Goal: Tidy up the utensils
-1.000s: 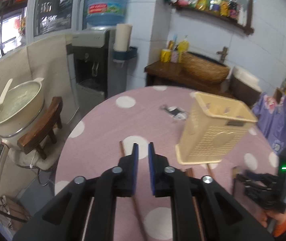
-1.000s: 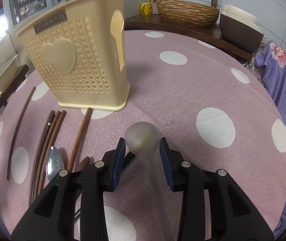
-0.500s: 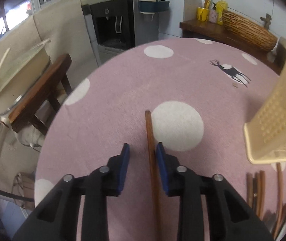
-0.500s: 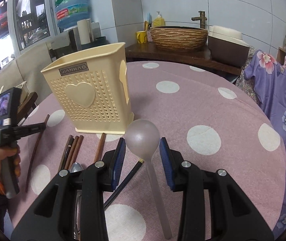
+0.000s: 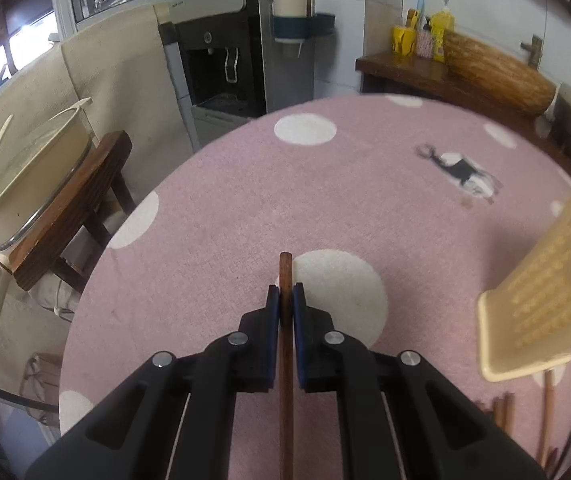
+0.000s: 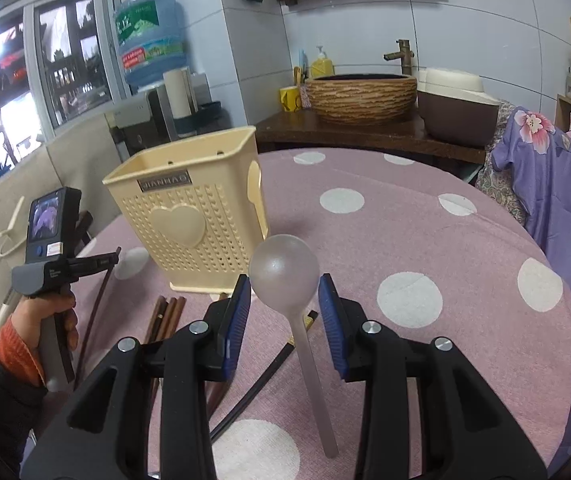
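Observation:
My left gripper (image 5: 285,300) is shut on a brown chopstick (image 5: 285,268) that lies on the pink dotted tablecloth (image 5: 225,220); the stick's tip pokes out past the pads. The cream perforated utensil caddy (image 5: 545,288) stands to its right. In the right wrist view my right gripper (image 6: 284,292) is shut on a translucent plastic spoon (image 6: 284,272), bowl forward, raised above the table in front of the caddy (image 6: 189,220). The left gripper (image 6: 113,258) shows there at the caddy's left, in a person's hand (image 6: 45,320).
Several brown chopsticks (image 6: 165,316) and a black one (image 6: 261,380) lie before the caddy. A cream pot on a wooden stool (image 5: 25,184) stands off the table's left edge, a water dispenser (image 5: 225,60) behind. Purple floral cloth (image 6: 557,184) hangs at the right.
The left gripper came down to the cloth and closed on the brown chopstick. The right gripper rose with the spoon, and the caddy now sits lower in its view.

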### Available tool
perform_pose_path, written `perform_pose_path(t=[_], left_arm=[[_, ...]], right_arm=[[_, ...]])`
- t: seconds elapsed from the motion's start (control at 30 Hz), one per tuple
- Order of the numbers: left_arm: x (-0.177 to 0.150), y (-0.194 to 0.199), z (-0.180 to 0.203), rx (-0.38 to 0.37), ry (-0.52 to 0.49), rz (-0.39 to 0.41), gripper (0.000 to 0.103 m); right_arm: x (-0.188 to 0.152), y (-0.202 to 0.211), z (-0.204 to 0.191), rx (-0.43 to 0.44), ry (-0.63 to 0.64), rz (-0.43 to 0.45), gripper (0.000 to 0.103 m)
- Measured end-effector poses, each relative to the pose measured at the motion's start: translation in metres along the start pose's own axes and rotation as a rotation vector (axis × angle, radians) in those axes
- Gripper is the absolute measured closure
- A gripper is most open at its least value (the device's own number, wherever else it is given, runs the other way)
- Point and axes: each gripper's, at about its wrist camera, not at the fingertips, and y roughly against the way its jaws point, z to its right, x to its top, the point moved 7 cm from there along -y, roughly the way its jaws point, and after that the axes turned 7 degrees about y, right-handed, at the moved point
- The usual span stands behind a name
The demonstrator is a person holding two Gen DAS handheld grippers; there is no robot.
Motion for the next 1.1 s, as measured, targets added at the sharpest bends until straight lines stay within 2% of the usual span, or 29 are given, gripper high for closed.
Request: perform_pose_path(t=[0.2, 0.3, 0.43, 0.53, 0.9, 1.1], left_arm=[[0.017, 0.071, 0.004, -0.158, 0.048, 0.152, 0.095], [0.024, 0.107, 0.003, -0.211, 0.066, 0.235, 0.095], [0.032, 0.136, 0.007, -0.254, 0.061, 0.292, 0.095], [0.036, 0.145, 0.009, -0.264, 0.062, 0.316, 0.095], [0.038, 0.155, 0.006, -0.297, 0.057, 0.314, 0.095], [0.05, 0.18, 0.002, -0.321, 0.059, 0.367, 0.095]], right_arm=[[0.01, 0.021, 0.004, 0.02, -0.032, 0.089, 0.067], [0.015, 0.028, 0.004, 0.024, -0.034, 0.114, 0.067], [0.021, 0.032, 0.003, 0.025, -0.038, 0.126, 0.067], [0.023, 0.033, 0.001, 0.023, -0.035, 0.129, 0.067], [0.025, 0.033, -0.002, 0.031, -0.032, 0.12, 0.067], [0.041, 0.036, -0.006, 0.062, -0.019, 0.13, 0.067]])
